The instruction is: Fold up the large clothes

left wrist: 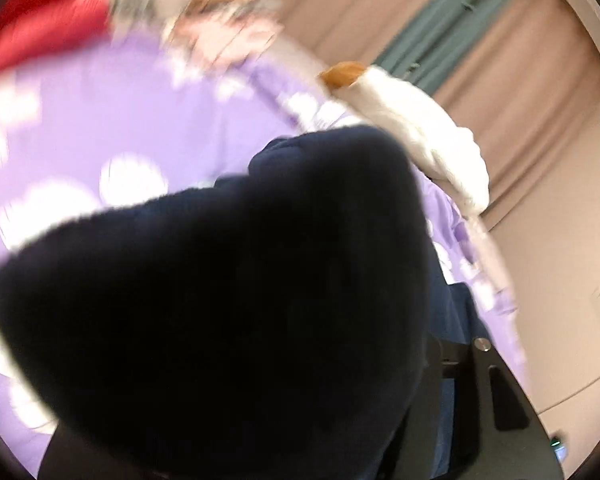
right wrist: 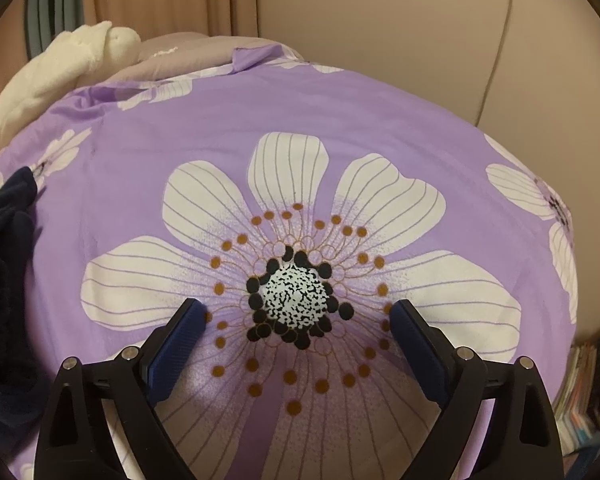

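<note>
**Dark Top Goes Up For A Fold**

The left gripper (left wrist: 456, 364) is mostly hidden behind the dark blue garment (left wrist: 220, 280); I cannot tell if it pinches. Pull the cloth slowly and flat.

The right gripper (right wrist: 296, 316) is wide, holding nothing, over the big flower on the purple bedsheet (right wrist: 140, 160). The soft, bunched garment lies left of that flower.

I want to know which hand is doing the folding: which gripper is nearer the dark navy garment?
Left. The navy garment fills its view, draped over the left gripper. The right gripper hovers open above the flowered bedsheet, the garment off at its left edge.
</note>
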